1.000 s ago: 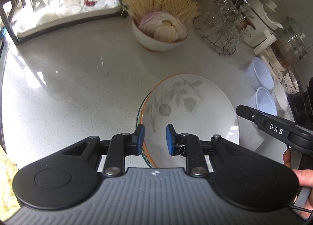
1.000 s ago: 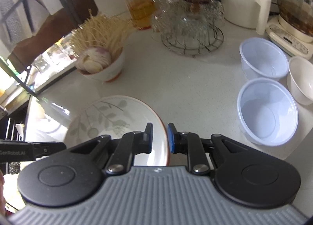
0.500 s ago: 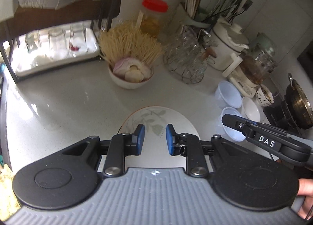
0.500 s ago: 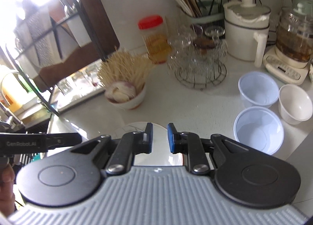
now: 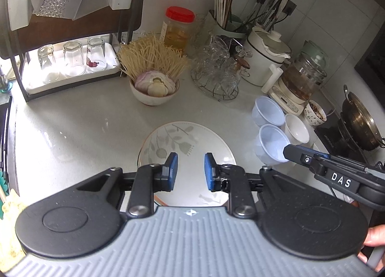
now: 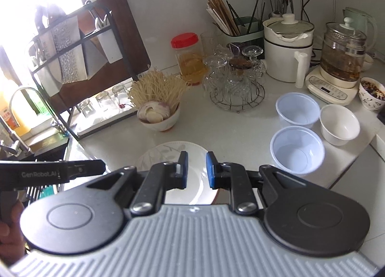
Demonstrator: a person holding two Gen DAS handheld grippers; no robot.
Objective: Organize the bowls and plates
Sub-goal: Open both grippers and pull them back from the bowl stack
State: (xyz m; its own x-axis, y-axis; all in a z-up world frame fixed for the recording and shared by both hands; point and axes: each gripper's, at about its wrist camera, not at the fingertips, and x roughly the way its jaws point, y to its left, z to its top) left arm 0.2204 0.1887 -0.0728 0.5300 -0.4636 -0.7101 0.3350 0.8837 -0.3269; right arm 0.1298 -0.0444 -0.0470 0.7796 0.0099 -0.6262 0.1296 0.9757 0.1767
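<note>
Steel wok (image 5: 360, 122) shows only in the left wrist view.

The leaf-patterned plate's (image 5: 185, 142) near edge is hidden behind the left hand-held gripper (image 5: 190, 169).

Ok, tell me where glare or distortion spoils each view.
Right wrist view: window light blows out the upper left corner, washing out the dish rack; the rest is sharp. Left wrist view: even light, only a bright patch on the glass tray. Both: fisheye bends the countertop edges.
</note>
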